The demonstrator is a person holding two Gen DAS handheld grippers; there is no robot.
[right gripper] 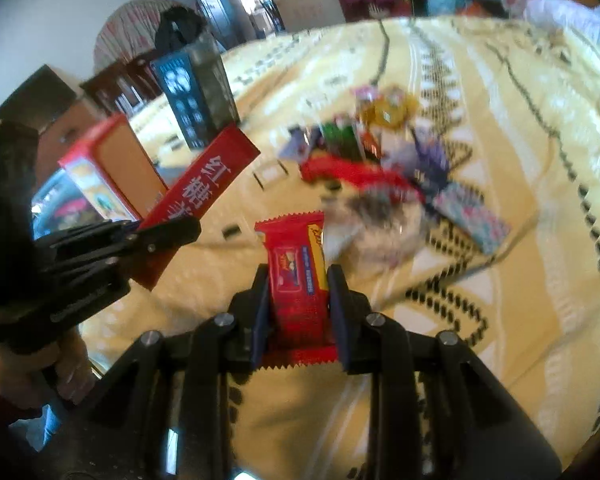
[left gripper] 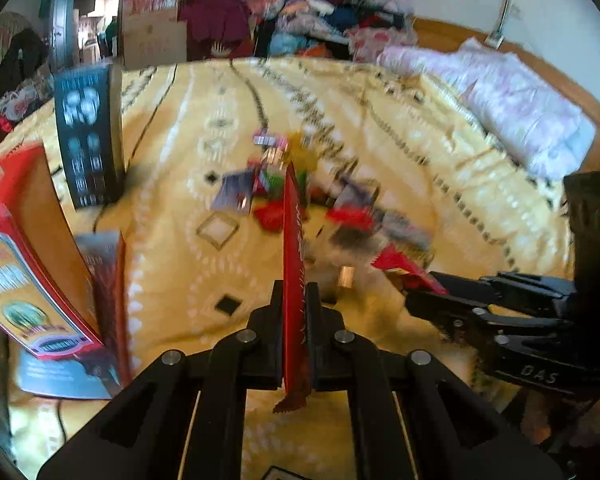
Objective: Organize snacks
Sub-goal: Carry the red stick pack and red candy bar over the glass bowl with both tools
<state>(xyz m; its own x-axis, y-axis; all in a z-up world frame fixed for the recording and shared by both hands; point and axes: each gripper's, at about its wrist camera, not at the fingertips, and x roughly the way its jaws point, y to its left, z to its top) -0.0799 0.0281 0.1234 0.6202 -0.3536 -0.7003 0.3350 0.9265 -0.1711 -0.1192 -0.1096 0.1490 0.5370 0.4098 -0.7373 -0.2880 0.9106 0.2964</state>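
My left gripper [left gripper: 296, 294] is shut on a long red sachet [left gripper: 293, 232], seen edge-on and standing upright between the pads. The right wrist view shows that same sachet [right gripper: 206, 178] with white characters, held by the left gripper [right gripper: 180, 230] at the left. My right gripper [right gripper: 298, 280] is shut on a red snack packet [right gripper: 296, 268] with a yellow stripe; it also shows at the right of the left wrist view [left gripper: 406, 268]. A pile of mixed snacks [left gripper: 320, 204] [right gripper: 380, 168] lies on the yellow blanket [left gripper: 204, 272] beyond both grippers.
A red and orange box [left gripper: 24, 248] [right gripper: 108, 168], a dark blue box [left gripper: 88, 132] [right gripper: 196, 92] and a dark red carton [left gripper: 108, 276] stand at the left. A pink quilt [left gripper: 520, 108] lies at the right, clothes [left gripper: 300, 12] are heaped behind. A hand [right gripper: 68, 368] grips the left tool.
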